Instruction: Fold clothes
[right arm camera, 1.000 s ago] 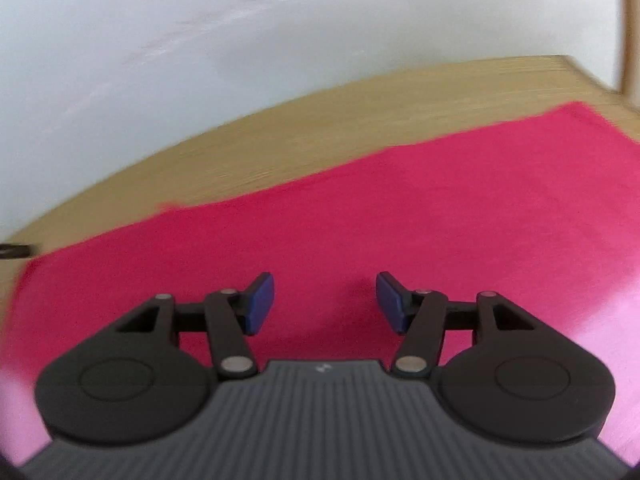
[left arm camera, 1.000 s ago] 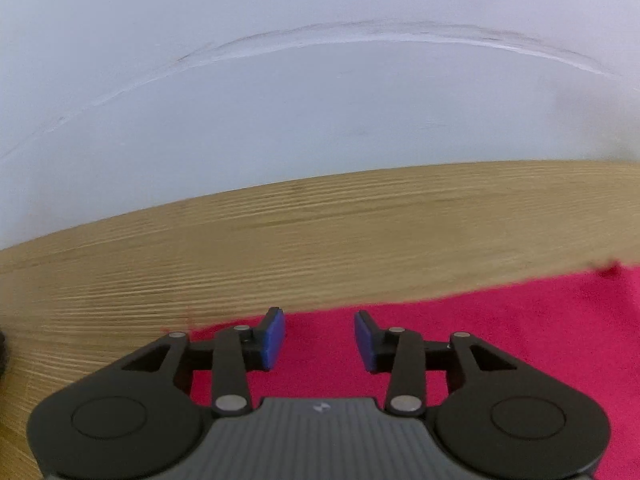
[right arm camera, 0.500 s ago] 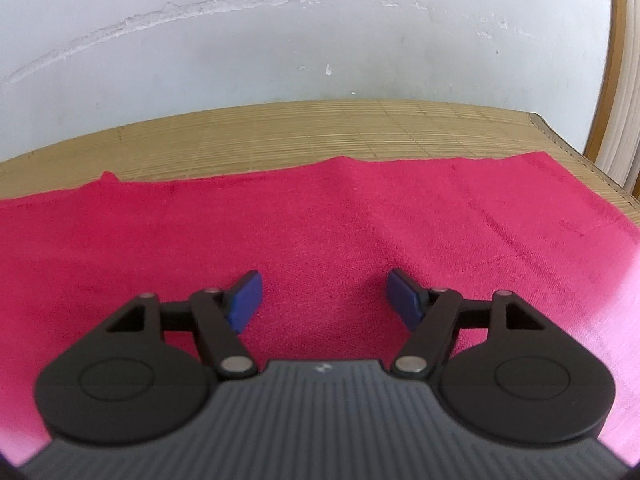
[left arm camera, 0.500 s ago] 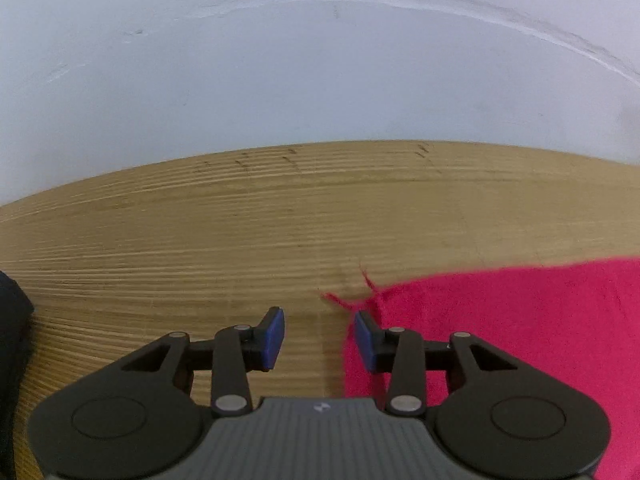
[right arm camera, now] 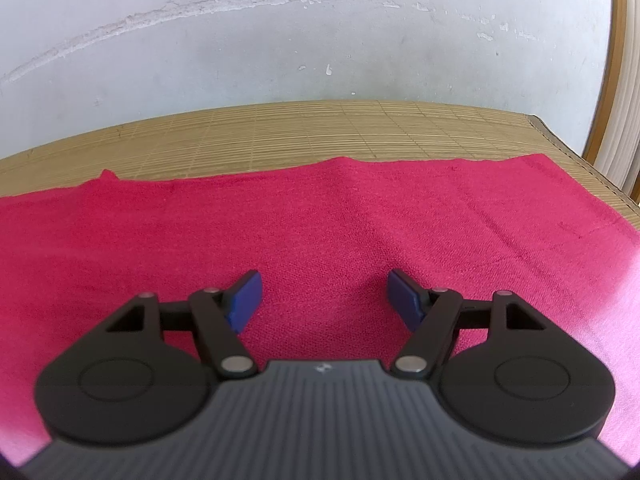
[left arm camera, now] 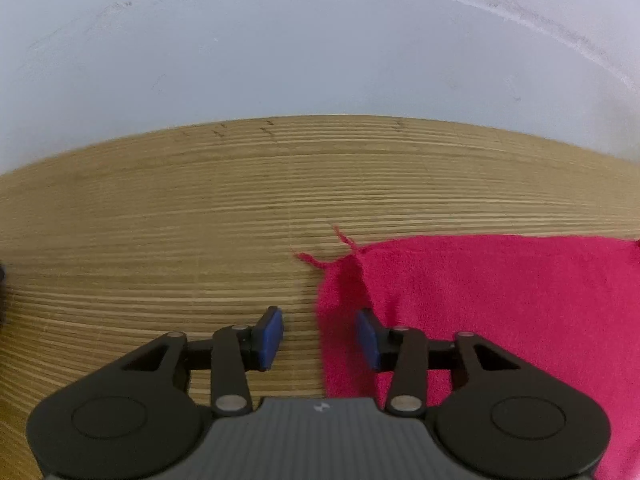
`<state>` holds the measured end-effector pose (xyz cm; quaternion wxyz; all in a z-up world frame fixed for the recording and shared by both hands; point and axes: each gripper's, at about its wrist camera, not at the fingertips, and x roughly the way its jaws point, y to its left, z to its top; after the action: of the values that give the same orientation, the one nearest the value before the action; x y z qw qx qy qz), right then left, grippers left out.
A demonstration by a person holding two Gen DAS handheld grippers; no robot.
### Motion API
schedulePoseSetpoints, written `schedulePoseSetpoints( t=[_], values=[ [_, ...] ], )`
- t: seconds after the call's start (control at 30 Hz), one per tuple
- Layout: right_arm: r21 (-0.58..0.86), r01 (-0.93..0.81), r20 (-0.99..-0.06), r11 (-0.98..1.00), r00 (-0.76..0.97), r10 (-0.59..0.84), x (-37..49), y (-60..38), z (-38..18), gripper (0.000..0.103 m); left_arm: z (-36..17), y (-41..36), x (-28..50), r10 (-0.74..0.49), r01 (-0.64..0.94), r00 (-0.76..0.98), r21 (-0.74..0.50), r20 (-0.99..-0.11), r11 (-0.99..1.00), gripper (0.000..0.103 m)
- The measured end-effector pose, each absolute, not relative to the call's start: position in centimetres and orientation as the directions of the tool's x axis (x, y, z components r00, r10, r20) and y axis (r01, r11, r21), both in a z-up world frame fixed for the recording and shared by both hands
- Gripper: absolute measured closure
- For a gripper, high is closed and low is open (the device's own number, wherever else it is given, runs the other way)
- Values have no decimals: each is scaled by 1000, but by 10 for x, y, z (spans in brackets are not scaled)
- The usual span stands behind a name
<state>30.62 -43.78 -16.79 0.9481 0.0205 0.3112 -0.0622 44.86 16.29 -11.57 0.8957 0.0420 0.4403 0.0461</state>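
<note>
Basically, stage: early, no finished fold showing in either view.
Cloth: red cloth (right arm camera: 320, 220) is lying spread flat over the bamboo mat (left arm camera: 200, 220) on the bench, near the wall; a second layer is peeking out along its left edge, so it may be doubled already, cannot tell.
Corner: frayed threads are sticking out at the far left corner (left arm camera: 352, 256).
Left gripper (left arm camera: 320, 336): jaws have just been opening; released, straddling the cloth's left edge, pads not pressing it.
Right gripper (right arm camera: 322, 300): jaws have just been opening; released, hovering over mid-cloth, gripping nothing.
Left to do: judging from this, grabbing the edges, folding over, flattening.
</note>
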Motion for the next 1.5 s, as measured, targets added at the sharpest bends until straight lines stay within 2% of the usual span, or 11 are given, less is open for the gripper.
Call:
schedulePoseSetpoints(
  t=[0.1, 0.27, 0.3, 0.6, 0.67, 0.77, 0.83, 0.93, 1.07, 1.3, 1.5],
  values=[
    [0, 132, -593, 991, 798, -106, 307, -438, -168, 32, -114, 164, 456, 351, -172, 564, 309, -747, 935, 52],
    [1, 133, -593, 991, 798, -106, 308, -438, -167, 32, -115, 170, 460, 437, -203, 524, 392, -731, 898, 57],
    [3, 134, -593, 991, 798, -107, 309, -438, -167, 32, -114, 167, 458, 421, -197, 531, 376, -735, 905, 63],
    [-20, 166, -621, 986, 771, -142, 359, -474, -139, 31, -95, 158, 429, 82, -17, 625, 92, -776, 996, 59],
    [65, 179, -669, 982, 738, -91, 377, -497, -141, 31, -100, 156, 431, 68, 5, 619, 90, -782, 996, 59],
    [5, 105, -716, 994, 695, -69, 394, -500, -148, 30, -108, 144, 428, 106, 27, 610, 155, -785, 988, 55],
    [-52, 104, -709, 993, 697, -110, 398, -504, -149, 22, -107, 135, 422, 144, 31, 618, 206, -773, 978, 53],
    [-100, 322, -682, 941, 666, -301, 406, -536, -149, 21, -103, 126, 417, 172, 30, 618, 242, -767, 970, 52],
    [-333, 491, -583, 805, 564, -585, 412, -556, -154, 22, -103, 121, 417, 197, 33, 621, 277, -759, 960, 52],
    [-109, 431, -580, 896, 705, -409, 376, -527, -119, 22, -70, 111, 397, 188, -7, 689, 254, -699, 967, 56],
    [73, 295, -582, 953, 788, -199, 313, -499, -89, 21, -57, 30, 356, 27, 180, 719, 223, -695, 958, 53]
  ],
)
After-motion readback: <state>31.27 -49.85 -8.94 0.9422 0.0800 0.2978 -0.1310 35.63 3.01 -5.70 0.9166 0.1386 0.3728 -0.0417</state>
